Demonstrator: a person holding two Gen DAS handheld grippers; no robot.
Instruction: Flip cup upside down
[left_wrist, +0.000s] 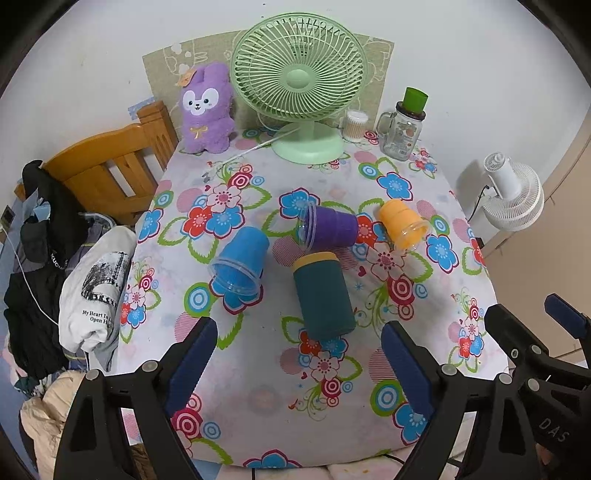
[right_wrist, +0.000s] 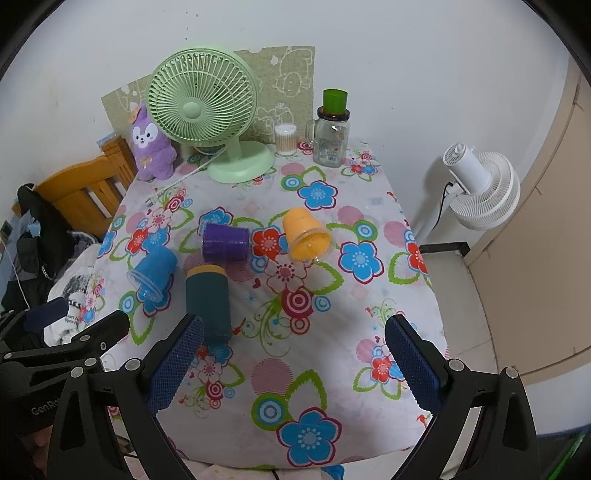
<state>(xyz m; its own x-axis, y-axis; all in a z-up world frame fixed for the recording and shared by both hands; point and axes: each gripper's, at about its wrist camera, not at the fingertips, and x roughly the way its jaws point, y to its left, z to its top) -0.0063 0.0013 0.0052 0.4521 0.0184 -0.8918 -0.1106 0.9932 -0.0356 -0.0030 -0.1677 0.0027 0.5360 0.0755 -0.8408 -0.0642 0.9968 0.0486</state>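
Observation:
Several cups lie on their sides on the flowered tablecloth (left_wrist: 258, 398): a blue cup (left_wrist: 242, 260) (right_wrist: 153, 273), a purple cup (left_wrist: 330, 225) (right_wrist: 225, 242), an orange cup (left_wrist: 402, 225) (right_wrist: 306, 236) and a tall dark teal cup with a yellow band (left_wrist: 323, 295) (right_wrist: 208, 299). My left gripper (left_wrist: 299, 354) is open and empty, just short of the teal cup. My right gripper (right_wrist: 295, 354) is open and empty, with the teal cup by its left finger. The right gripper also shows at the right edge of the left wrist view (left_wrist: 535, 325).
At the back stand a green fan (left_wrist: 299, 81), a purple plush rabbit (left_wrist: 208, 107), a cotton-swab jar (left_wrist: 355, 125) and a glass jar with a green cup on top (left_wrist: 402, 129). A wooden chair with clothes (left_wrist: 107, 173) is left; a white fan (right_wrist: 484, 184) is right.

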